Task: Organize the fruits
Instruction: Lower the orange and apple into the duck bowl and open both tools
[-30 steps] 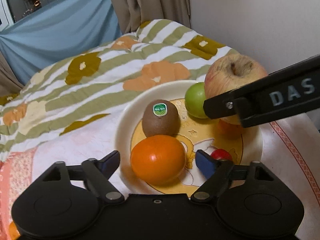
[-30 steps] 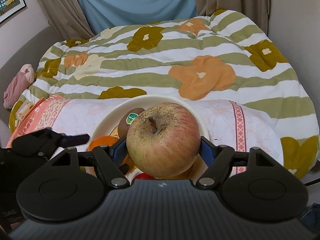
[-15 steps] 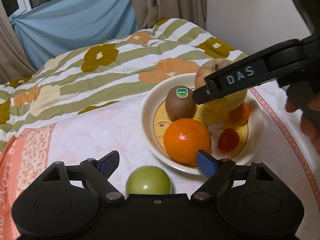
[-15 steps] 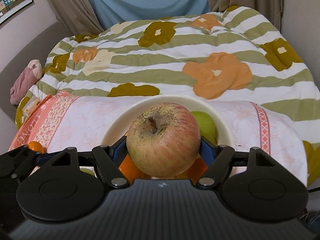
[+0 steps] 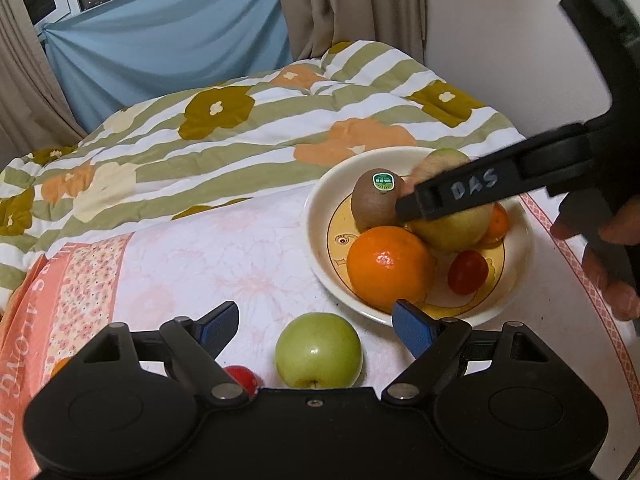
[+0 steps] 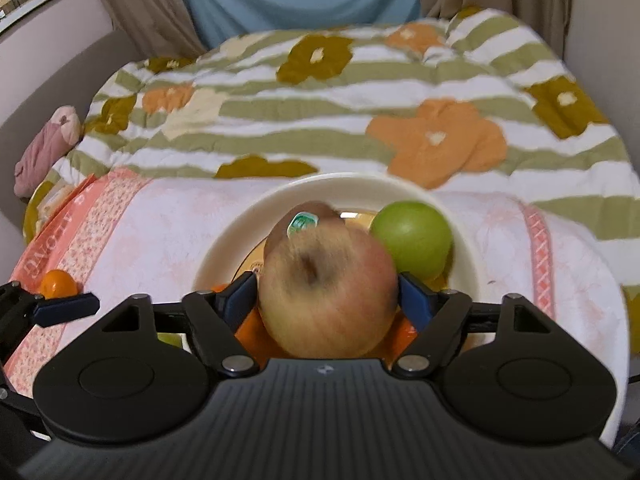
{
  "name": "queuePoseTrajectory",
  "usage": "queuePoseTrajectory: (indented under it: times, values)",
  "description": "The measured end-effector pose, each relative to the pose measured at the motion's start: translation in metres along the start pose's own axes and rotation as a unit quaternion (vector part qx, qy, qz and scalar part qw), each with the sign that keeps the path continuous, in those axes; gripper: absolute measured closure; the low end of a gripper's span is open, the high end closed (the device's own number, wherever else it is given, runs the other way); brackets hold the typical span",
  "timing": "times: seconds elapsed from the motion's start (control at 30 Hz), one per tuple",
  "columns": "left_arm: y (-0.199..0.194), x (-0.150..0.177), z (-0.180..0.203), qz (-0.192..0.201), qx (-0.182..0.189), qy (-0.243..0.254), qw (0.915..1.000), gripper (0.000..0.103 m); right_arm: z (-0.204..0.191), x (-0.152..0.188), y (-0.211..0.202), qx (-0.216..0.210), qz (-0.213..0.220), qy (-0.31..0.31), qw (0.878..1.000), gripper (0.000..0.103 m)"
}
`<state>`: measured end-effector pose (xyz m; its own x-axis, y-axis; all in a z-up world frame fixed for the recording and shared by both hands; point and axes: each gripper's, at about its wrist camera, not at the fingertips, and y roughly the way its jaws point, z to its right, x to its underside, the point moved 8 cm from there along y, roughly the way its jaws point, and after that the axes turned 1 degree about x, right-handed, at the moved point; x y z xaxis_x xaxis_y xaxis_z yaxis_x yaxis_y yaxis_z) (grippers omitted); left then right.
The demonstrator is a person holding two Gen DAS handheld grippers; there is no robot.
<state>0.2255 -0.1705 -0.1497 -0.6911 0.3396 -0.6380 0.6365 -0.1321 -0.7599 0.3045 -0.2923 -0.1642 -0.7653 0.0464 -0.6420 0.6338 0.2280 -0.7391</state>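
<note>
A cream plate [image 5: 320, 216] [image 6: 224, 240] holds a kiwi [image 5: 374, 200], an orange [image 5: 388, 268], a red tomato [image 5: 468, 272], a small orange fruit [image 5: 498, 224] and a green fruit [image 6: 412, 232]. My right gripper [image 6: 326, 292] is shut on a big red-yellow apple [image 6: 328, 288] [image 5: 456, 228], low over the plate beside the kiwi. My left gripper [image 5: 316, 326] is open and empty, just above a green apple [image 5: 318, 350] on the cloth in front of the plate.
A red tomato [image 5: 242, 378] and a small orange fruit [image 6: 58, 284] lie on the pink floral cloth [image 5: 200, 256] left of the plate. A striped flowered quilt [image 5: 240, 120] lies beyond. A wall stands to the right.
My left gripper has drawn back from the plate, bringing the green apple and tomato on the cloth into view. My right gripper has lowered the big apple toward the plate.
</note>
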Motion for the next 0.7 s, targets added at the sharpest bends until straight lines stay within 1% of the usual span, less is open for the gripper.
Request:
queuePoseTrajectory:
  times: [0.03,0.1,0.27,0.4,0.53,0.7]
  values:
    - [-0.001,0.001,0.000,0.000,0.000,0.000,1.0000,0.016,0.000,-0.001,-0.005,-0.001,0.011,-0.002,1.000,0.000]
    - [-0.002,0.003,0.001,-0.001,0.000,-0.001,1.0000,0.016,0.001,-0.002,-0.013,0.005,0.024,-0.003,1.000,0.000]
    - [-0.011,0.004,0.004,0.004,-0.001,-0.001,1.0000,0.016,0.003,0.002,-0.023,0.011,0.023,-0.006,1.000,0.000]
    - [-0.022,0.004,0.002,0.011,-0.004,0.000,0.9999,0.016,-0.003,0.001,-0.038,0.015,0.034,-0.017,0.999,0.000]
    - [-0.038,0.005,-0.003,0.021,-0.015,-0.002,0.9997,0.016,-0.011,0.000,-0.057,0.020,0.046,-0.031,0.998,0.000]
    - [-0.063,0.011,-0.014,0.034,-0.028,-0.014,0.9989,0.016,-0.020,-0.001,-0.084,0.016,0.063,-0.033,0.997,0.000]
